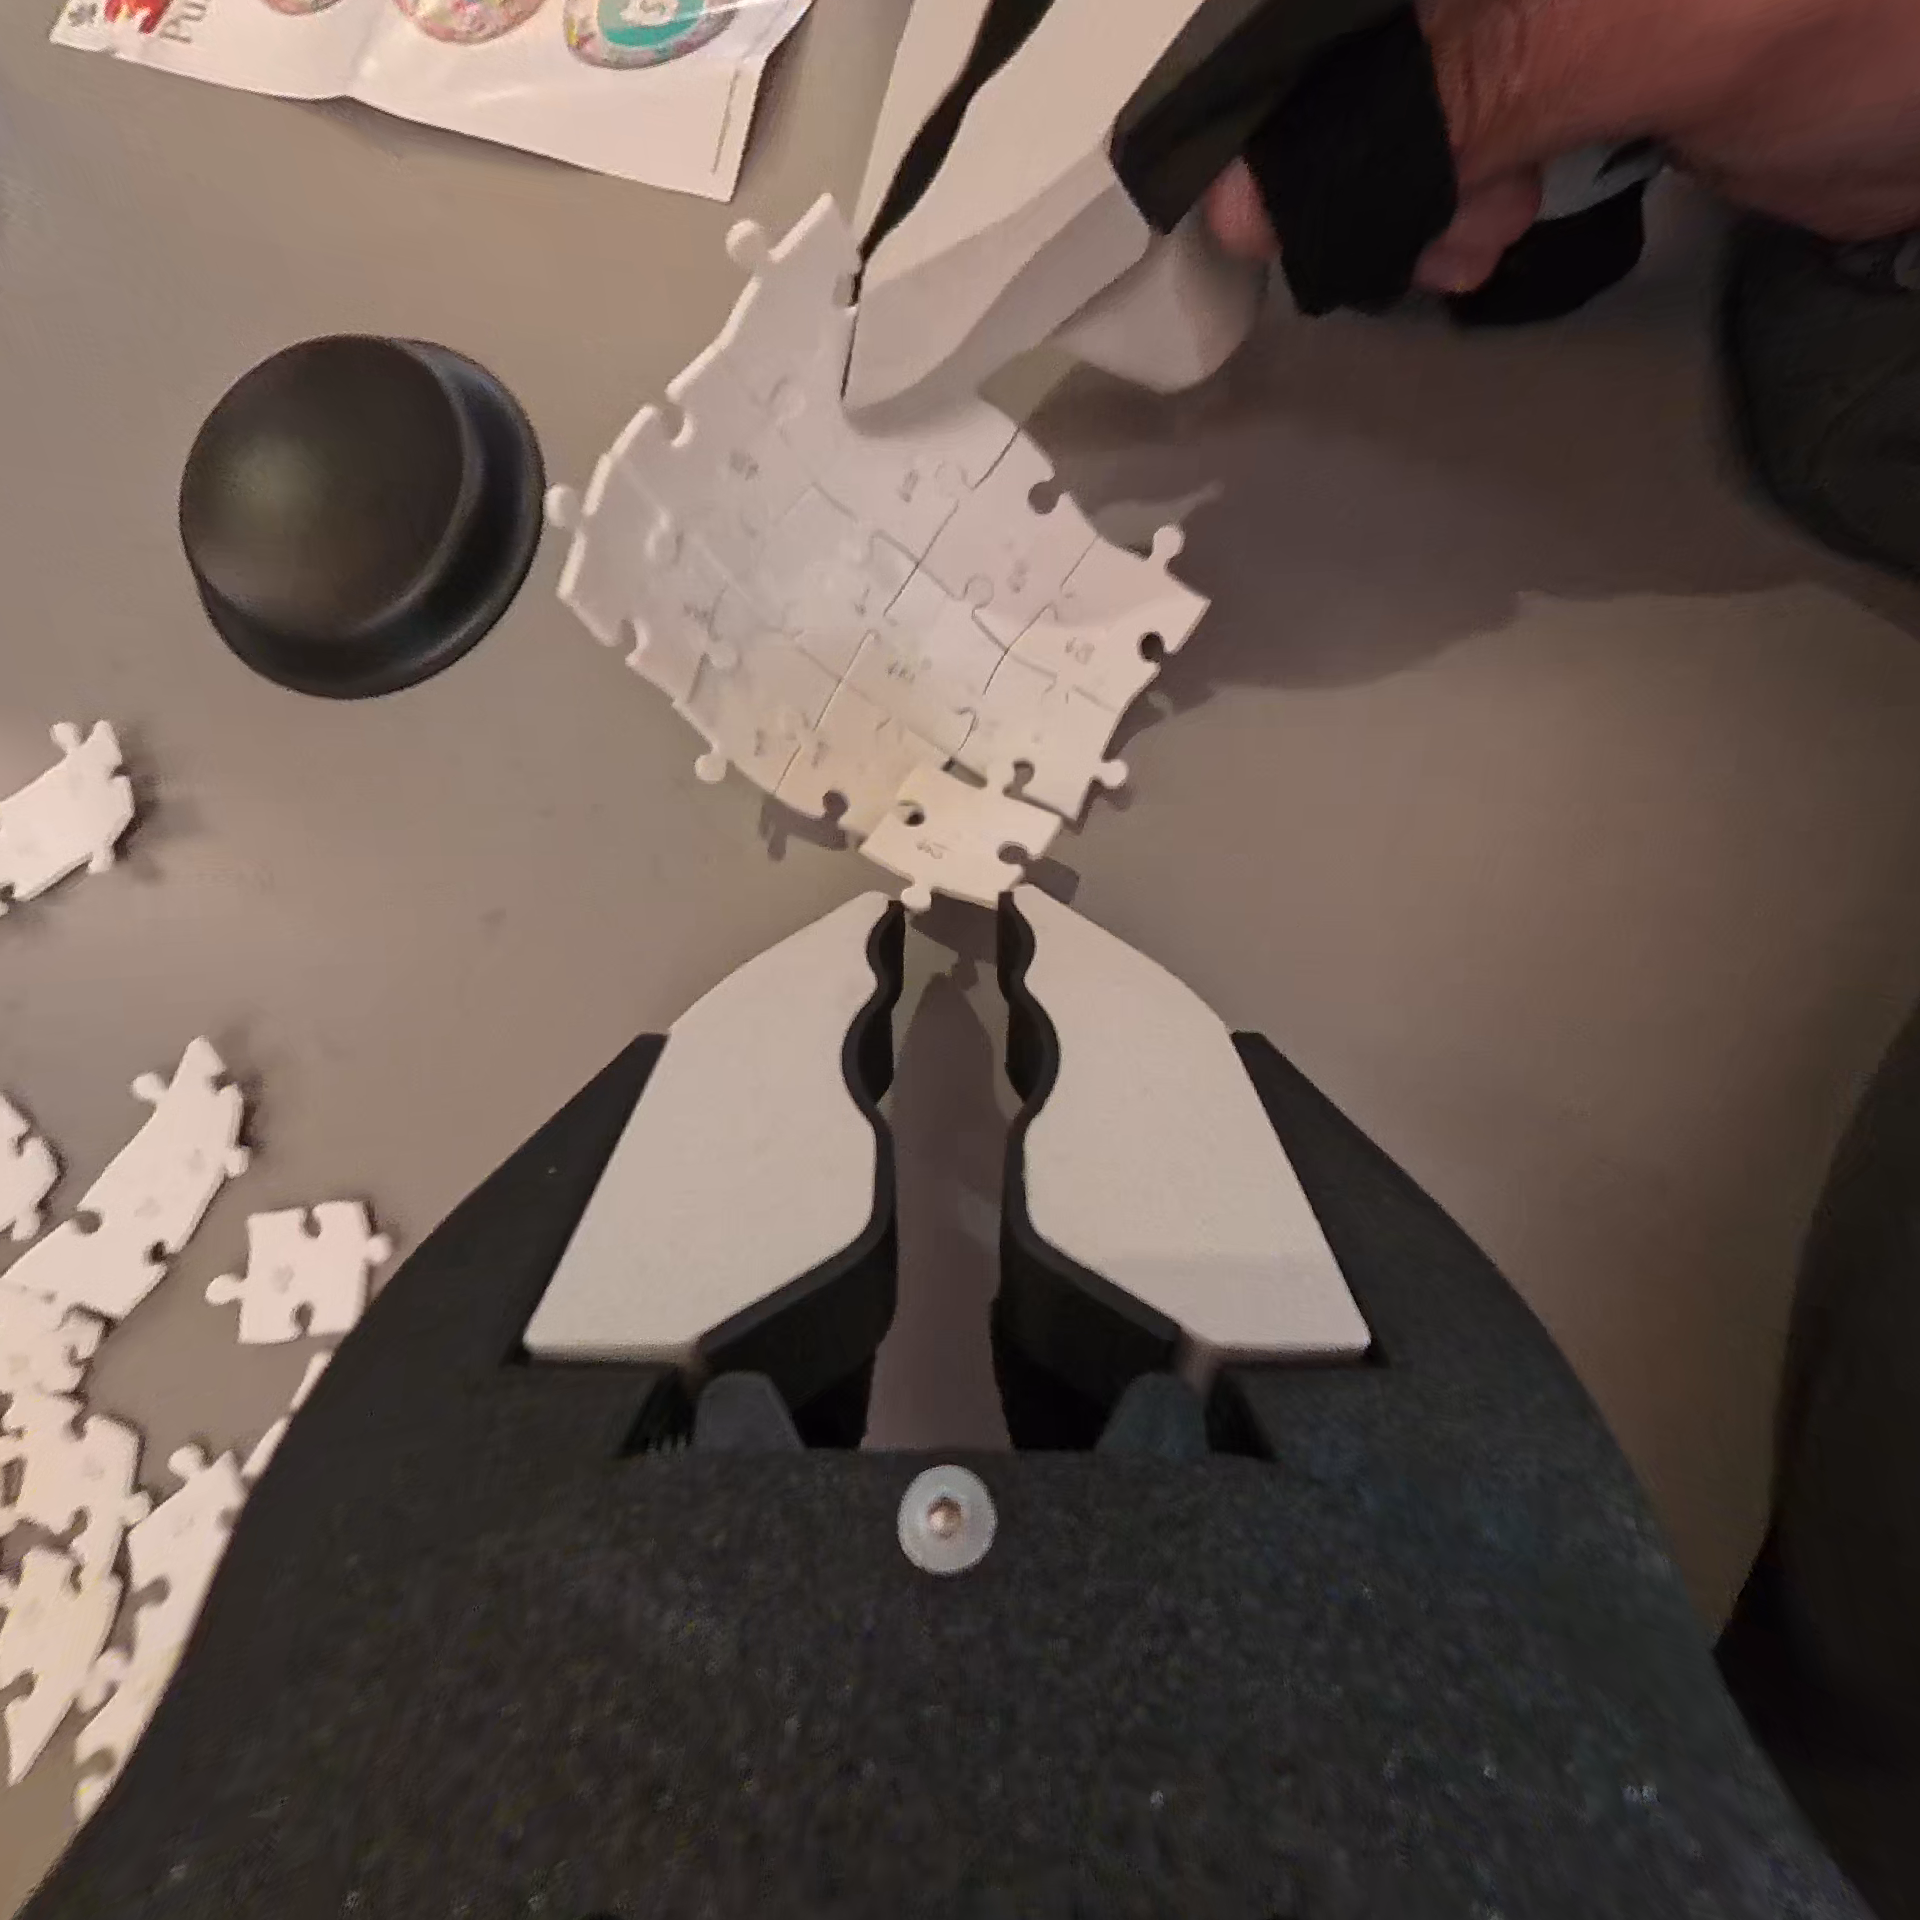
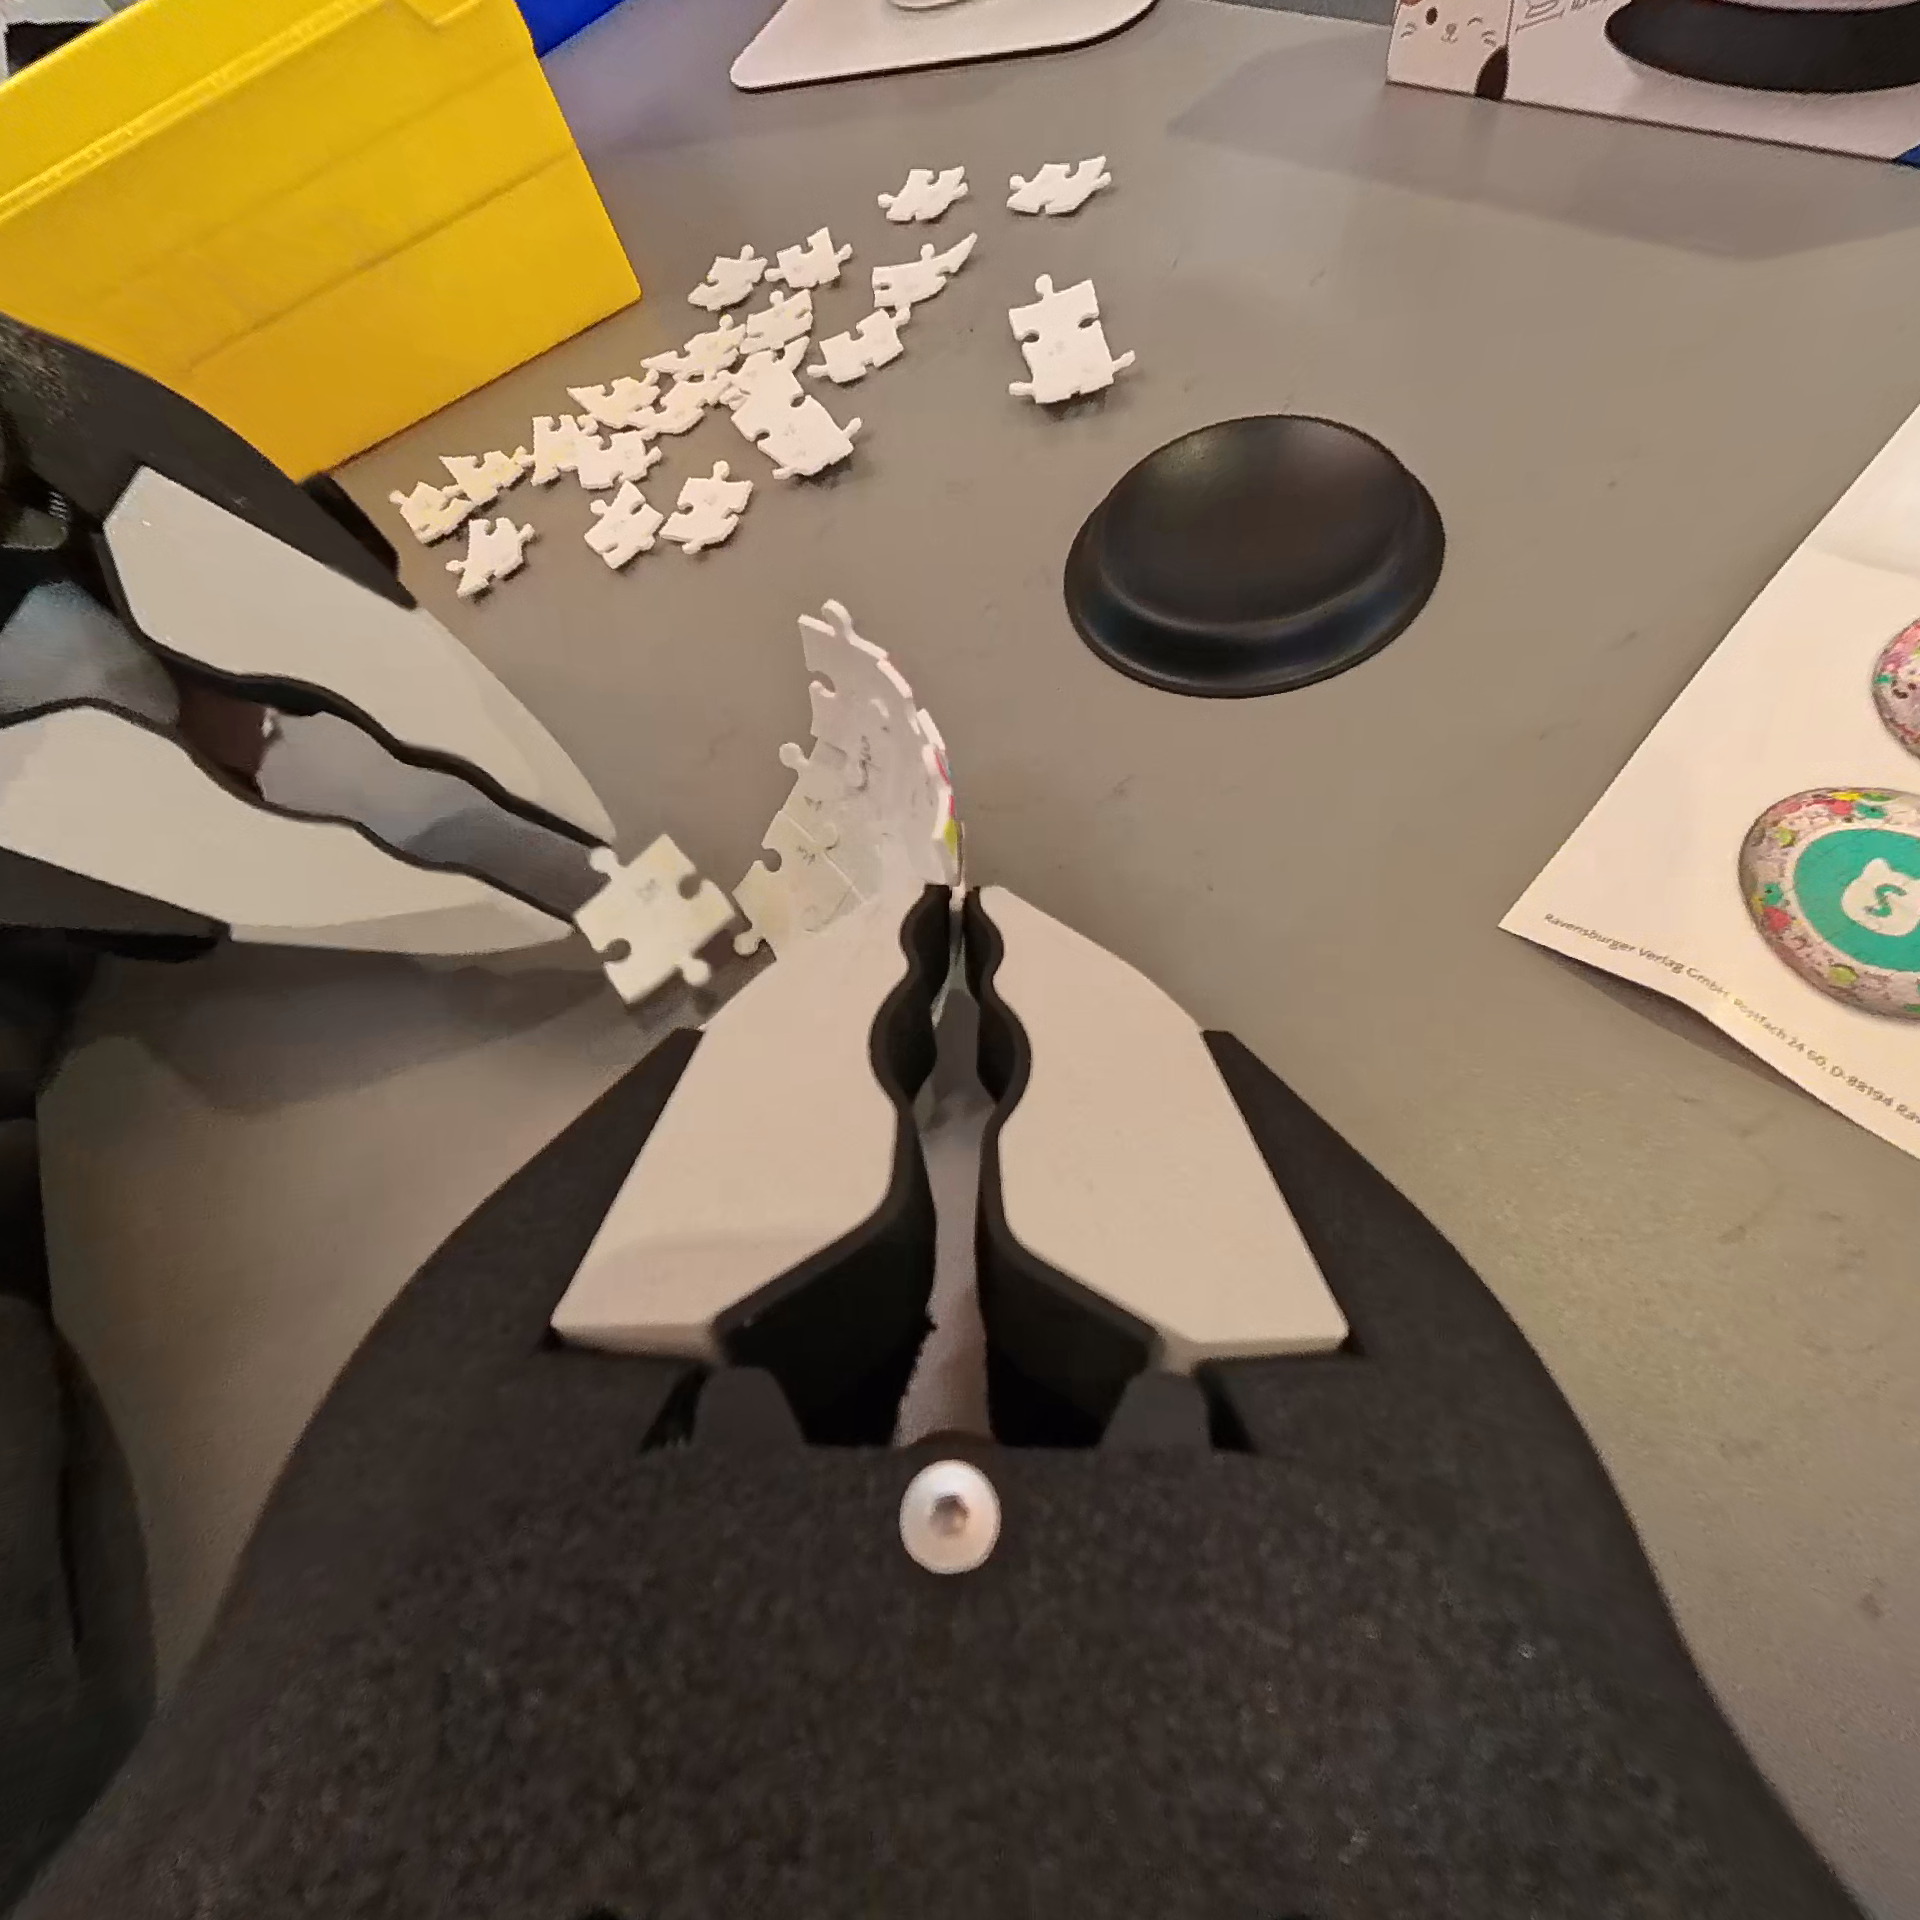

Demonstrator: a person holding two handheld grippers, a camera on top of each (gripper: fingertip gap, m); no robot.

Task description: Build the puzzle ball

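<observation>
A curved white section of joined puzzle pieces is held off the grey table, its blank back facing the left wrist view. My right gripper is shut on its edge, and it shows in the left wrist view at the section's top. My left gripper is shut on a single white puzzle piece and holds it against the section's lower edge. In the right wrist view the left gripper comes in from the left with that piece beside the section.
A black round stand sits on the table. Loose white pieces lie scattered. A printed leaflet lies at the edge. A yellow bin and a white box stand at the back. One gripper's finger ends stand about 9 cm off the other's.
</observation>
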